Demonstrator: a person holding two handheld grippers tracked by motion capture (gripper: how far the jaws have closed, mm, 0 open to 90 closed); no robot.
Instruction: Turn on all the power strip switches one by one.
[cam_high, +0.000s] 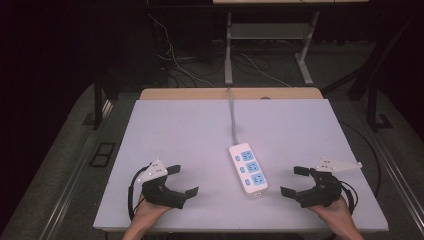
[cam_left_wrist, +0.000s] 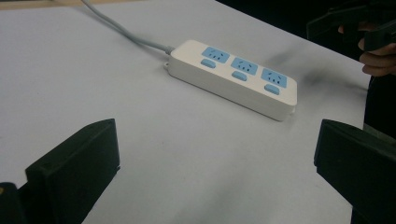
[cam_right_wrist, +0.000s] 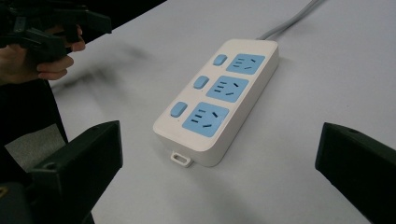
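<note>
Both tongs sit wide and empty at the near edge of the worktop (cam_high: 165, 125): left tongs (cam_high: 186, 181), right tongs (cam_high: 295, 181). White power strip (cam_high: 248, 168) lies flat between them, nearer the right tongs, untouched, grey cable (cam_high: 233, 120) running away. Looks like the approach step; next, one pair must reach in and straddle the strip's body.
</note>
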